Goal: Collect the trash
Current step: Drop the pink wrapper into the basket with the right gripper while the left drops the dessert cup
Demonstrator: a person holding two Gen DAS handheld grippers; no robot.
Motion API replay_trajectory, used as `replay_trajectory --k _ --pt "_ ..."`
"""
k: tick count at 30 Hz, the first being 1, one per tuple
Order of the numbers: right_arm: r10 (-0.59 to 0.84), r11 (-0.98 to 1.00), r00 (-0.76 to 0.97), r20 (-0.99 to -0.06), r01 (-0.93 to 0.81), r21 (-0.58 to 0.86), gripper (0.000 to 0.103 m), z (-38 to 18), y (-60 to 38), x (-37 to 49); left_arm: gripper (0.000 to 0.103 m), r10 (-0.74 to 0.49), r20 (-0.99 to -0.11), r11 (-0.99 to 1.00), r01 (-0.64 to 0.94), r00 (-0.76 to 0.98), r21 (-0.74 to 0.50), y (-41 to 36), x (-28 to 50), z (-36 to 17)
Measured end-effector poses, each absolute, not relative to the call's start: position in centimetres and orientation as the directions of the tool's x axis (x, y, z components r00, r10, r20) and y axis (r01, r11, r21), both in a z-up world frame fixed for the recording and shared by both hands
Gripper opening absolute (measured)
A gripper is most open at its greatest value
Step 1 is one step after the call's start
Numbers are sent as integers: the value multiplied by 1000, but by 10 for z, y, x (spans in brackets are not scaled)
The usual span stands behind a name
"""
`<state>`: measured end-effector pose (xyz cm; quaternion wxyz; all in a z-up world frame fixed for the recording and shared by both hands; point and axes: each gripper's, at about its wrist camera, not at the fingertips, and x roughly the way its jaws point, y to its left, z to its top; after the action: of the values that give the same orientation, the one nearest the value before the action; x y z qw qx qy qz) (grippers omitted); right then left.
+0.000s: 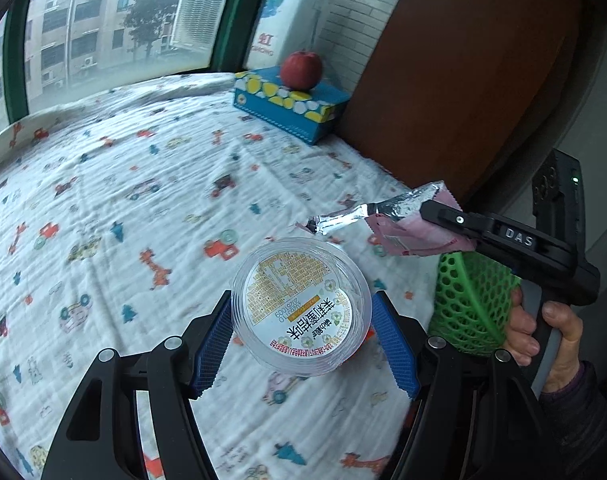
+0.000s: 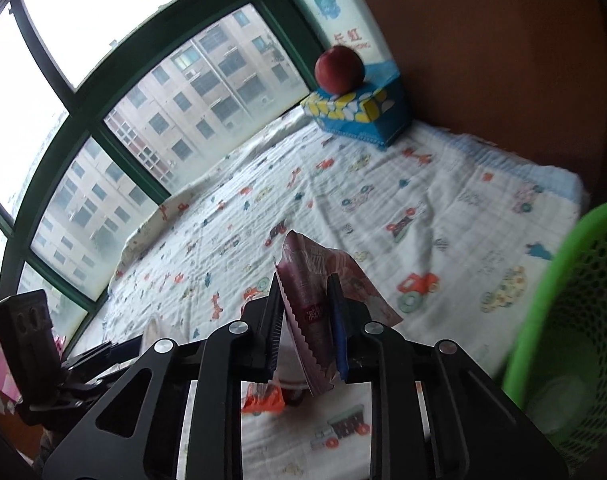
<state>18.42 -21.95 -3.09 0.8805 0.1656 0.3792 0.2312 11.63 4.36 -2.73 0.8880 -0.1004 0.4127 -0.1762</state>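
While the left tongs (image 1: pixel 301 330) grip a clear plastic cup (image 1: pixel 301 306) by its sides, its round white label printed with gold and black text faces the camera, lifted above the bed (image 1: pixel 115 208) with its vehicle-print sheet. The right tongs (image 2: pixel 307 316) are clenched on a pink snack wrapper (image 2: pixel 313 280), torn open, with silver foil lining and a zigzag-cut edge. Just right of these tongs stands a green perforated basket (image 2: pixel 571 320). Far ahead, a red apple (image 2: pixel 338 69) sits on a blue tissue box (image 2: pixel 363 118).
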Motion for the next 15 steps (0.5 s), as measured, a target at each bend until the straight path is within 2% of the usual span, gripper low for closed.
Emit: replay_trajectory --k 11,15 --pt "481 840 729 -488 -223 495 21 9 -304 122 66 -485 -667 873 348 565 -341 -16 119 -10" --pt "442 848 758 -479 -180 499 21 11 -336 101 66 -518 -665 852 395 538 -345 -44 120 -7"
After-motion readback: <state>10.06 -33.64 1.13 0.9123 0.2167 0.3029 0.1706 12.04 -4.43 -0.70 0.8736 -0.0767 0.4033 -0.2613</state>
